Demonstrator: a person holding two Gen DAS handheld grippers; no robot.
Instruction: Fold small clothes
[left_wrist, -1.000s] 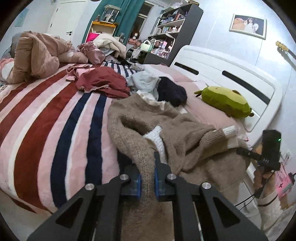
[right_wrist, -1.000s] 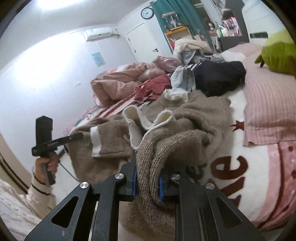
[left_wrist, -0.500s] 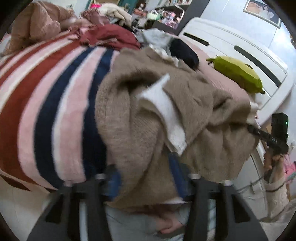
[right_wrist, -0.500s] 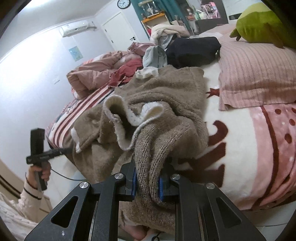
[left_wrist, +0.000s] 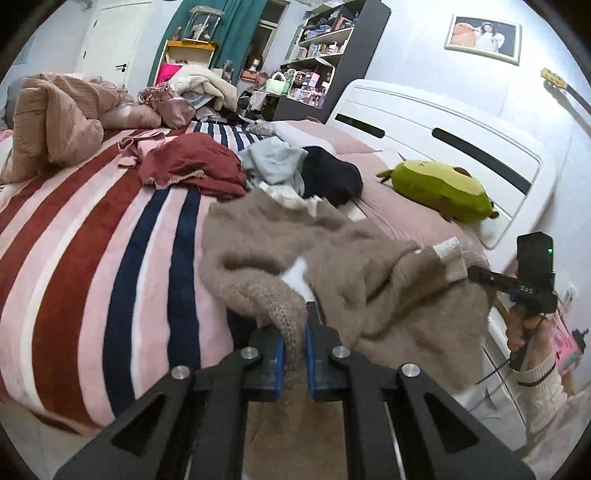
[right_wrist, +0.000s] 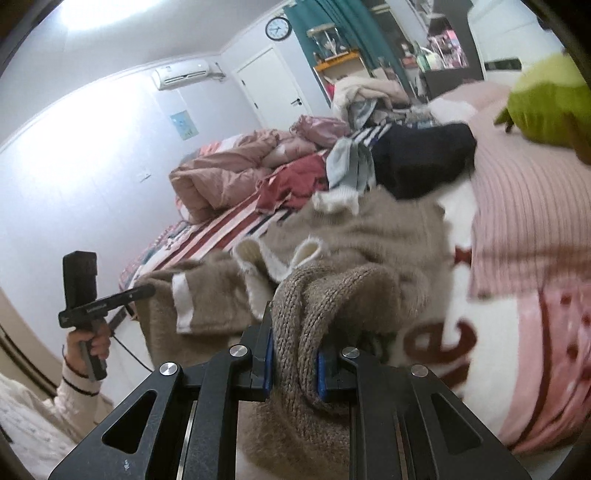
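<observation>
Both the left gripper (left_wrist: 294, 345) and right gripper (right_wrist: 294, 363) clamp the fuzzy beige sweater's (left_wrist: 332, 254) ribbed hem, collar toward 12 o'clock

1. The sweater (left_wrist: 332, 251) lies on the bed (left_wrist: 92, 258), hanging over its near edge.
2. My left gripper (left_wrist: 294, 343) and right gripper (right_wrist: 294, 363) clamp its hem there.
3. Behind it lies a clothes pile (left_wrist: 280, 170); the plush toy (left_wrist: 439, 190) lies near the headboard (left_wrist: 443, 122).
</observation>
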